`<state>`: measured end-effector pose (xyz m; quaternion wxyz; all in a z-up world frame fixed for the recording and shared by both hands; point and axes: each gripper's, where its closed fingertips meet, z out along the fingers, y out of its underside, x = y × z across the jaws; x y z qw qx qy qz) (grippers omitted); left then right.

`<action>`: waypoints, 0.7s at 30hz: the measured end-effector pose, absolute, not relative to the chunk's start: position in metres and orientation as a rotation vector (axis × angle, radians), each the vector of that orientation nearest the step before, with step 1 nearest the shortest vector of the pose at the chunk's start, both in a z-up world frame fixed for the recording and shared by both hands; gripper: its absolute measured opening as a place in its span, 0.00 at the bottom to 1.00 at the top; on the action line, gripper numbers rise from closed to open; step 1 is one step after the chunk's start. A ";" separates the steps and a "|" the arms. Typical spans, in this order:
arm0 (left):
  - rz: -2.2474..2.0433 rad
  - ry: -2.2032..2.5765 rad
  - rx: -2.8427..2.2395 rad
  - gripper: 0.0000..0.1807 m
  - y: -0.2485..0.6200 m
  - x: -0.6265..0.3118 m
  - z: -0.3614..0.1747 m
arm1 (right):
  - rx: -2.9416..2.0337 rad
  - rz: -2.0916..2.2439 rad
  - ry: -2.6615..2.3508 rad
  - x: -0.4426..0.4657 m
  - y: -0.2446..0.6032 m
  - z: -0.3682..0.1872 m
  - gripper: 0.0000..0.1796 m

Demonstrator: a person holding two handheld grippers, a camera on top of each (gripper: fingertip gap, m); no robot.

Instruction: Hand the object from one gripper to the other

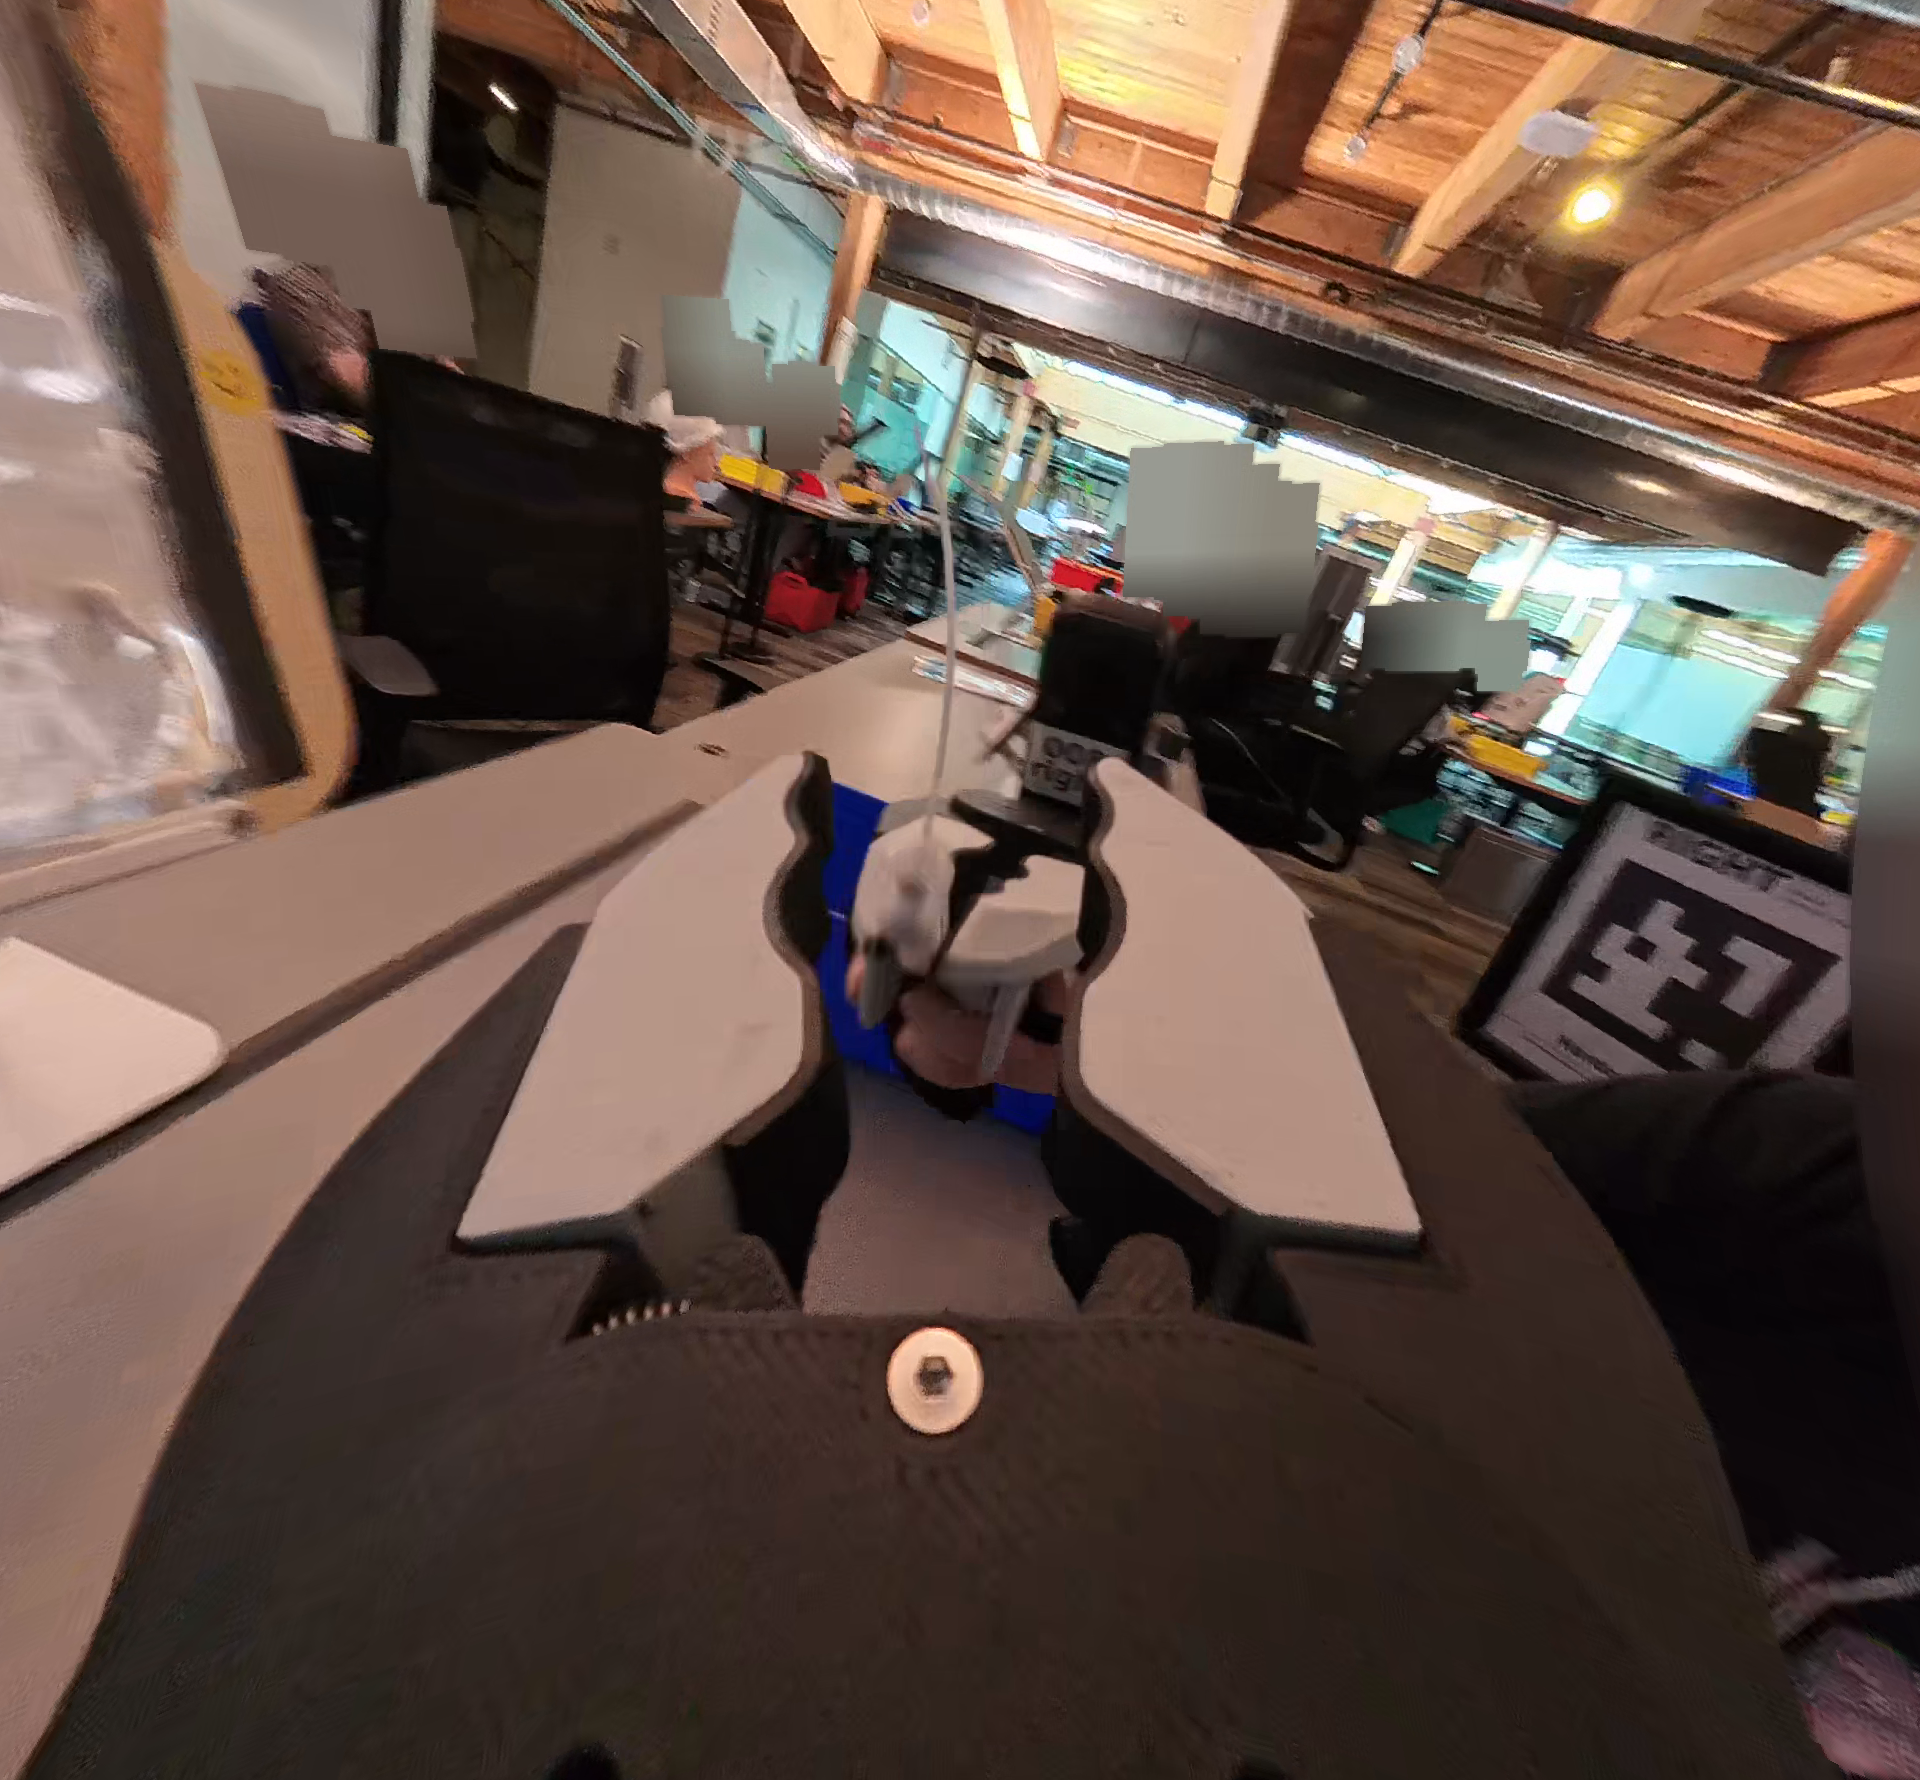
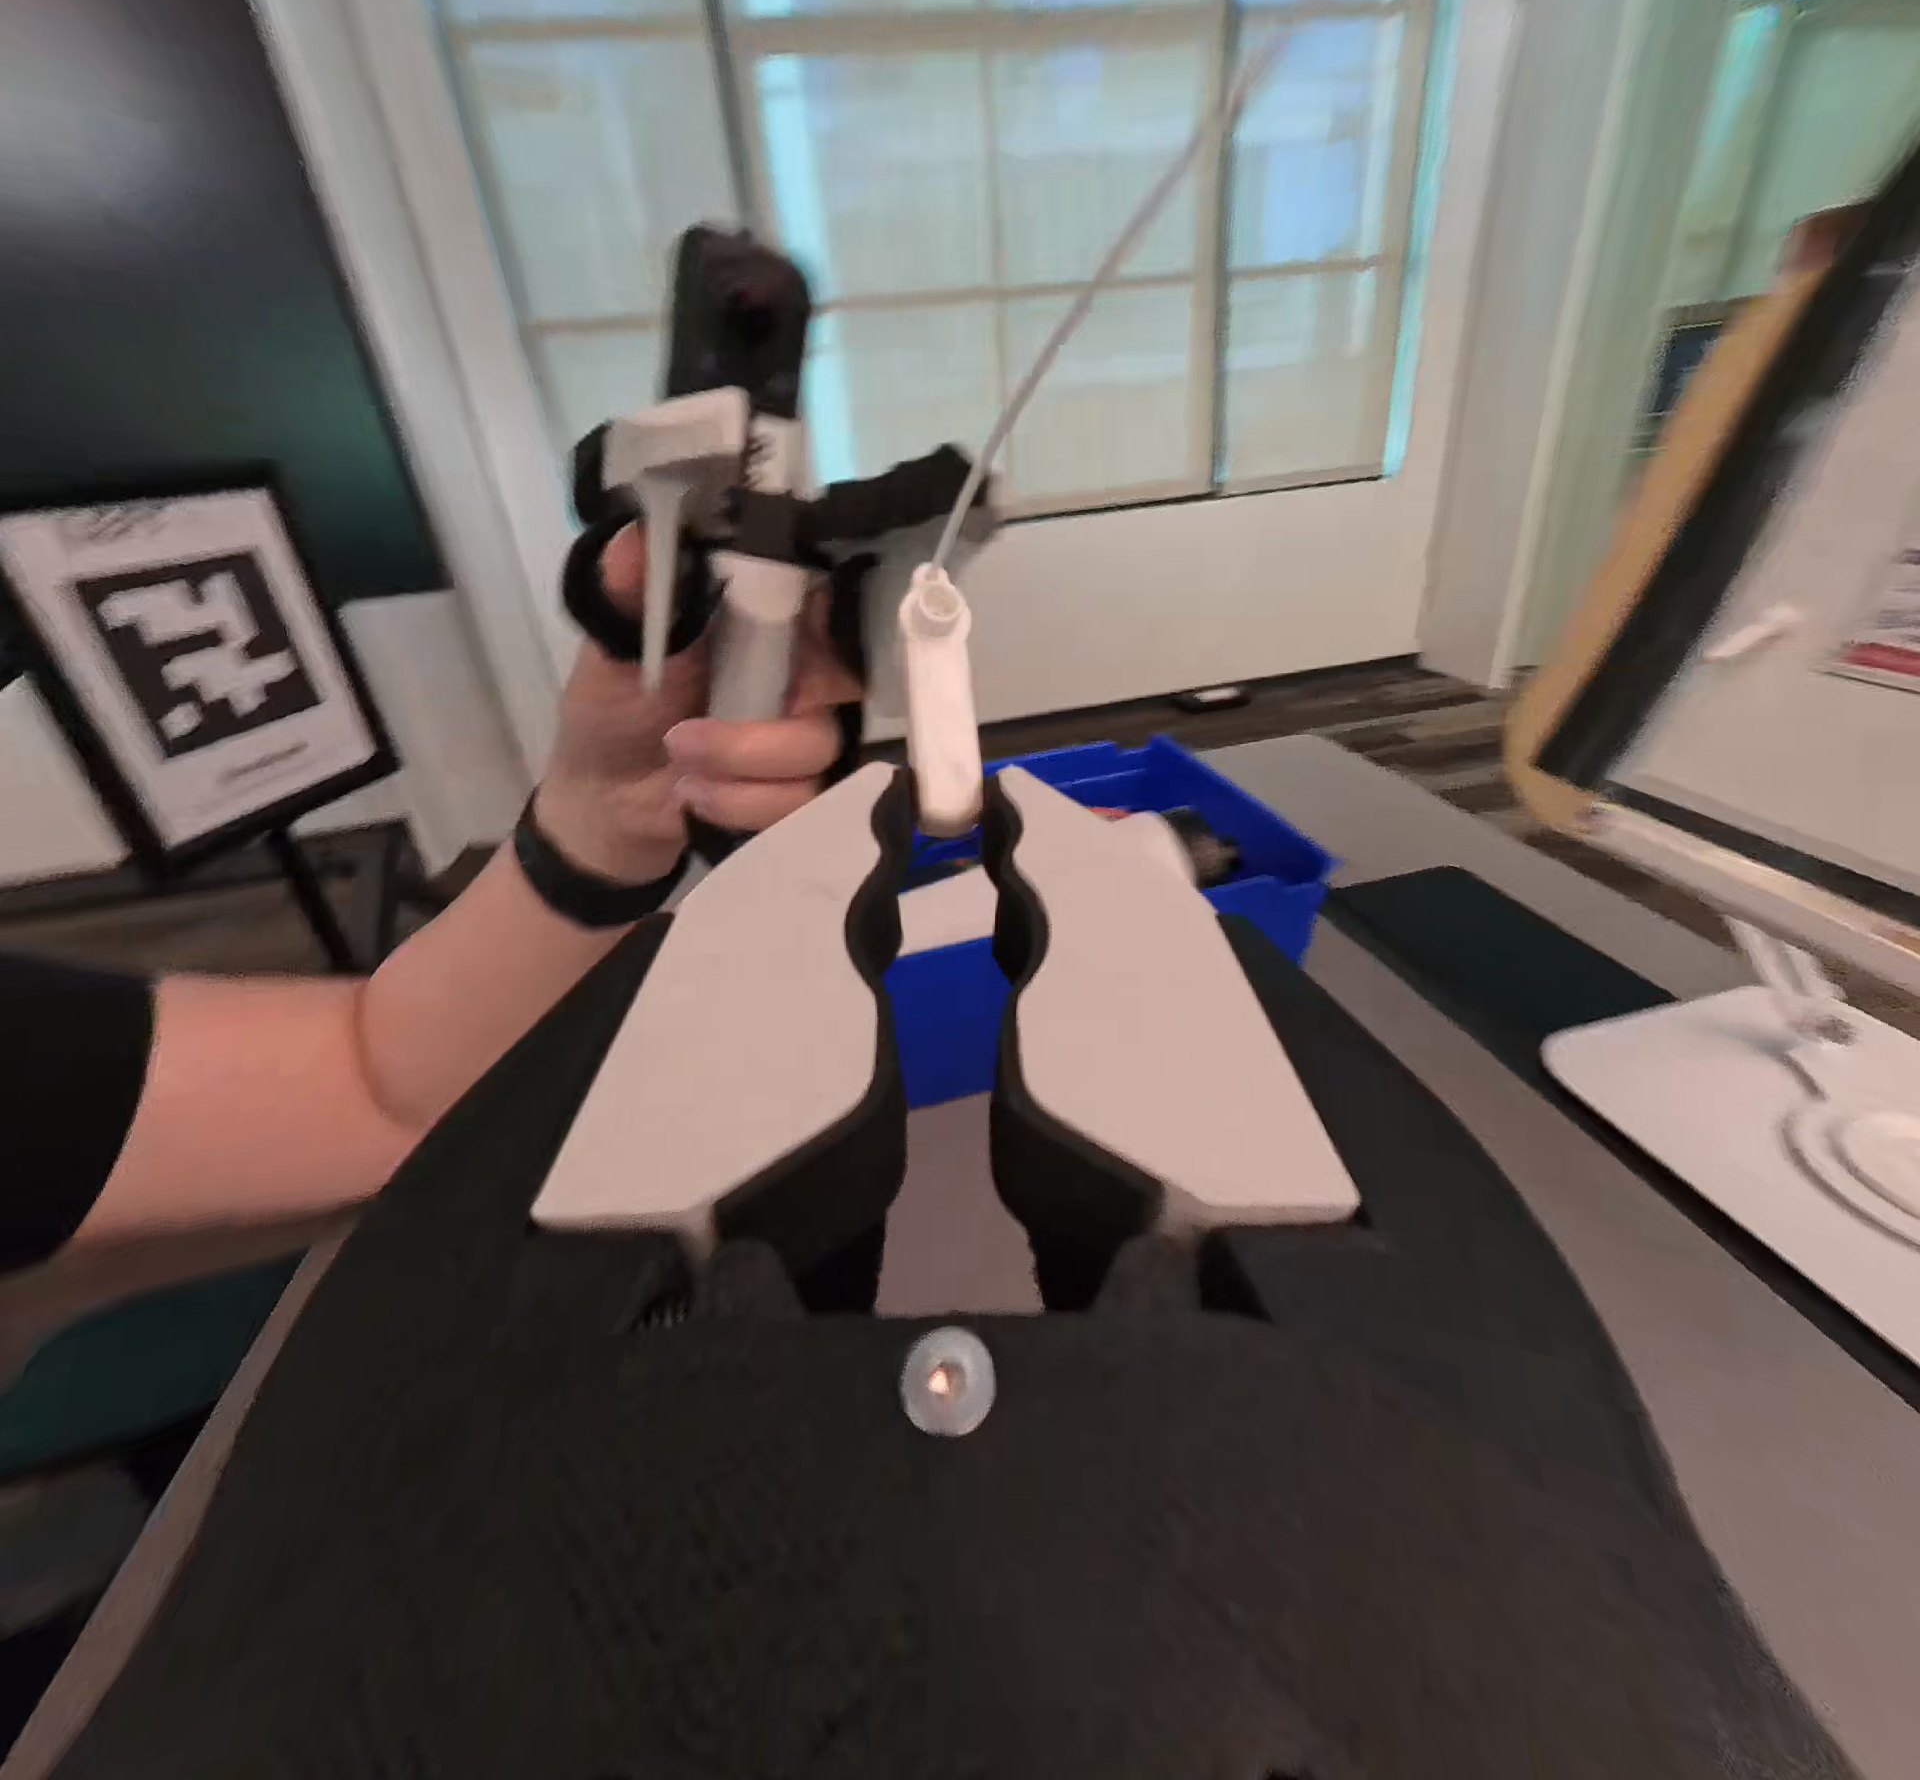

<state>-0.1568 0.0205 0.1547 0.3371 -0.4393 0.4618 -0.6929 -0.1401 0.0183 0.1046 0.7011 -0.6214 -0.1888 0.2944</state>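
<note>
The object is a slim white plastic piece [image 2: 940, 702] with a long thin white rod rising from its top. My right gripper [image 2: 943, 790] is shut on its lower end and holds it upright above the table. My left gripper [image 1: 956, 785] is open, its fingers wide apart. In the left wrist view the object [image 1: 904, 889] and the right gripper [image 1: 935, 951] show between my left fingers, just past the tips. In the right wrist view the left gripper [image 2: 790, 535] sits in a hand behind the object's top. I cannot tell if it touches the object.
A blue bin [image 2: 1278, 883] stands on the grey table [image 2: 1455, 774] under the grippers; it also shows in the left wrist view [image 1: 852, 1003]. A framed black-and-white marker board [image 2: 197, 660] stands to the left. A white lamp base [image 2: 1766, 1159] and a wood-framed mirror [image 2: 1662, 535] are to the right.
</note>
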 end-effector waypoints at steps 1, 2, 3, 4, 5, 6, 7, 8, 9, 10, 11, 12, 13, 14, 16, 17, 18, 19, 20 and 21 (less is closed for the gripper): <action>-1.769 1.168 -1.137 0.24 0.028 -0.159 0.157 | -1.376 0.639 -0.349 -0.127 0.021 0.107 0.08; -1.737 1.142 -1.141 0.22 0.035 -0.160 0.157 | -1.359 0.637 -0.286 -0.115 0.023 0.110 0.08; -1.711 1.126 -1.155 0.21 0.040 -0.159 0.156 | -1.343 0.644 -0.229 -0.105 0.024 0.111 0.07; -1.694 1.117 -1.174 0.21 0.044 -0.158 0.154 | -1.331 0.648 -0.181 -0.096 0.026 0.112 0.07; -1.679 1.112 -1.201 0.21 0.046 -0.156 0.151 | -1.326 0.639 -0.144 -0.089 0.027 0.111 0.07; -1.660 1.107 -1.231 0.21 0.049 -0.152 0.146 | -1.322 0.614 -0.126 -0.084 0.028 0.110 0.07; -1.638 1.105 -1.259 0.21 0.050 -0.148 0.140 | -1.320 0.580 -0.124 -0.082 0.028 0.110 0.08; -1.621 1.106 -1.281 0.21 0.050 -0.143 0.135 | -1.317 0.545 -0.139 -0.084 0.028 0.110 0.07; -1.612 1.114 -1.297 0.21 0.048 -0.137 0.129 | -1.319 0.514 -0.163 -0.088 0.027 0.110 0.07; -1.611 1.128 -1.313 0.21 0.044 -0.132 0.123 | -1.323 0.484 -0.189 -0.093 0.027 0.110 0.07; -1.618 1.142 -1.329 0.22 0.039 -0.127 0.118 | -1.321 0.449 -0.214 -0.098 0.026 0.111 0.08; -1.636 1.153 -1.343 0.23 0.034 -0.122 0.113 | -1.316 0.408 -0.233 -0.102 0.025 0.111 0.08; -1.662 1.152 -1.361 0.24 0.029 -0.118 0.109 | -1.314 0.349 -0.248 -0.104 0.024 0.111 0.07; -1.695 1.141 -1.377 0.26 0.025 -0.114 0.107 | -1.306 0.277 -0.267 -0.106 0.023 0.111 0.07; -1.771 1.115 -1.387 0.25 0.018 -0.111 0.106 | -1.288 0.136 -0.320 -0.111 0.021 0.112 0.07; -1.801 1.104 -1.390 0.25 0.016 -0.110 0.105 | -1.284 0.071 -0.344 -0.113 0.021 0.112 0.07; -1.829 1.092 -1.386 0.24 0.014 -0.109 0.106 | -1.282 0.014 -0.366 -0.116 0.021 0.111 0.07; -1.859 1.078 -1.370 0.23 0.013 -0.110 0.108 | -1.275 -0.036 -0.386 -0.119 0.020 0.111 0.07; -1.879 1.065 -1.354 0.21 0.013 -0.110 0.111 | -1.269 -0.081 -0.404 -0.121 0.020 0.110 0.07; -1.886 1.058 -1.343 0.20 0.013 -0.111 0.112 | -1.265 -0.125 -0.408 -0.122 0.020 0.110 0.07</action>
